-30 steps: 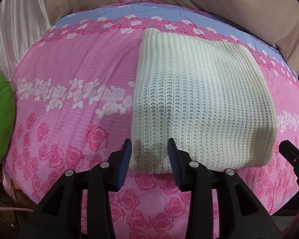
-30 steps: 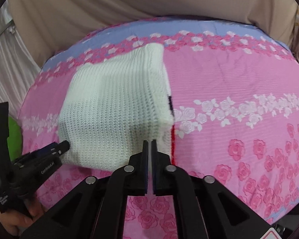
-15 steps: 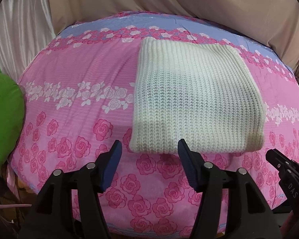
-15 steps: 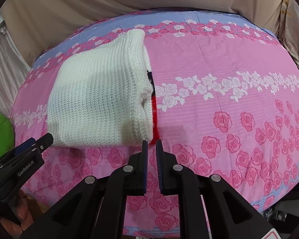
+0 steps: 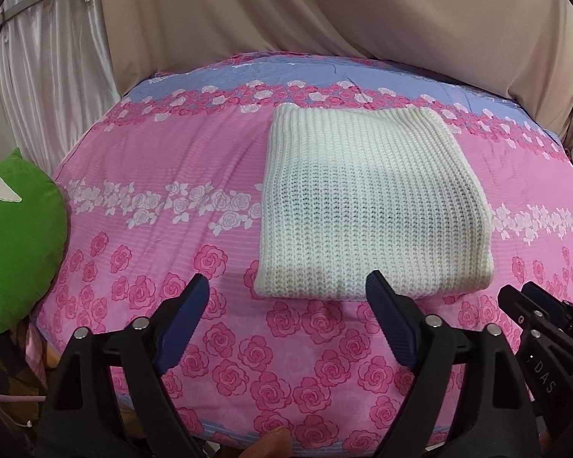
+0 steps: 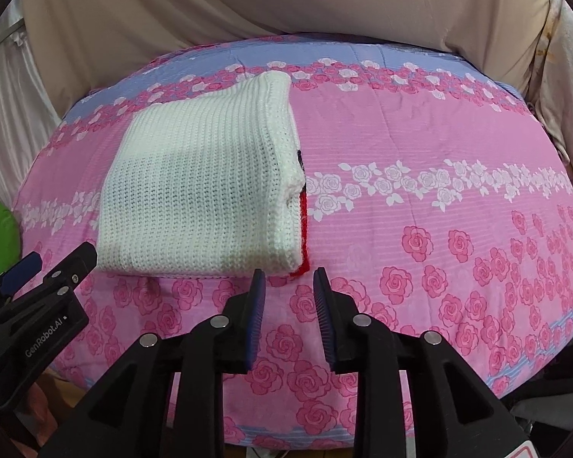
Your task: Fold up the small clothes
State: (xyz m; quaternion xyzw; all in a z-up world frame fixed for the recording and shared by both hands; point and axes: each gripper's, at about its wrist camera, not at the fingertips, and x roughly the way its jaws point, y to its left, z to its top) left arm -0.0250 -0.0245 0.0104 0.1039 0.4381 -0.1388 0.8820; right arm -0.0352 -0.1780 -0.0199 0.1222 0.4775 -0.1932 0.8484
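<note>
A cream knitted garment (image 5: 370,206) lies folded into a neat rectangle on the pink rose-print bed cover (image 5: 164,175). In the right wrist view the garment (image 6: 202,191) shows a red and black edge peeking out along its right side. My left gripper (image 5: 286,294) is open and empty, hovering just in front of the garment's near edge. My right gripper (image 6: 288,280) is open and empty, just in front of the garment's near right corner. Each gripper shows at the edge of the other's view.
A green plush cushion (image 5: 15,244) sits off the bed's left edge. Beige cloth (image 5: 324,11) and a white curtain (image 5: 53,87) hang behind the bed. The cover's right half (image 6: 458,198) is bare.
Both grippers have pulled back from the garment towards the bed's near edge. The left jaws have opened wider; the right jaws, shut a second ago, have opened. The garment stays flat.
</note>
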